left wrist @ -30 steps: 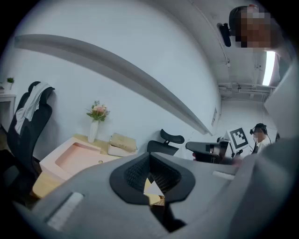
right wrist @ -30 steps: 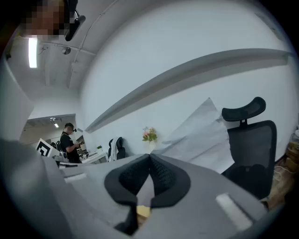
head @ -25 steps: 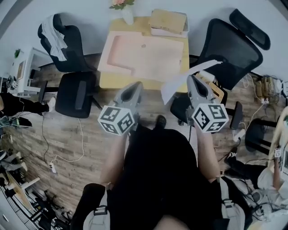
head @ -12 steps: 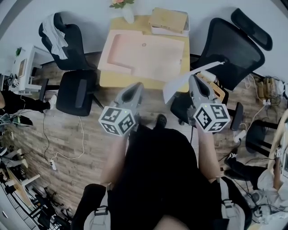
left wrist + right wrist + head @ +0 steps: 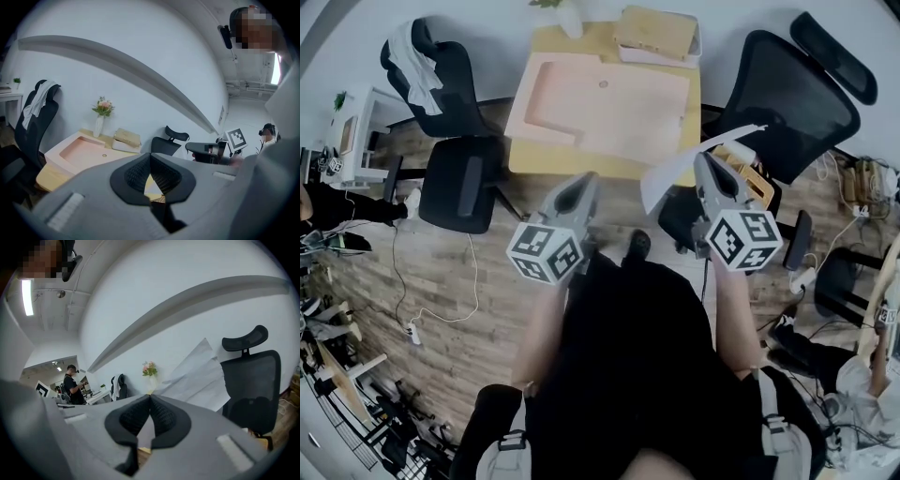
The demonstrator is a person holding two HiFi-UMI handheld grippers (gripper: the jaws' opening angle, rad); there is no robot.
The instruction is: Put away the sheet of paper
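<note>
The white sheet of paper (image 5: 675, 169) hangs in the air just off the near right corner of the wooden table (image 5: 534, 167). My right gripper (image 5: 704, 161) is shut on the sheet's lower edge. In the right gripper view the paper (image 5: 199, 376) rises up and to the right from the closed right gripper (image 5: 150, 397). My left gripper (image 5: 585, 180) is held level beside it, near the table's front edge. In the left gripper view the left gripper (image 5: 150, 157) is shut with nothing between its pads.
A large pink tray (image 5: 609, 112) covers most of the table, with a flat box (image 5: 656, 36) and a flower vase (image 5: 99, 123) at the back. Black office chairs stand left (image 5: 459, 187), far left (image 5: 422, 61) and right (image 5: 792, 94). Cables trail across the wooden floor (image 5: 441, 319).
The right gripper and the held paper have drifted slightly right. The table sits a little higher in the head view. The left gripper has barely moved.
</note>
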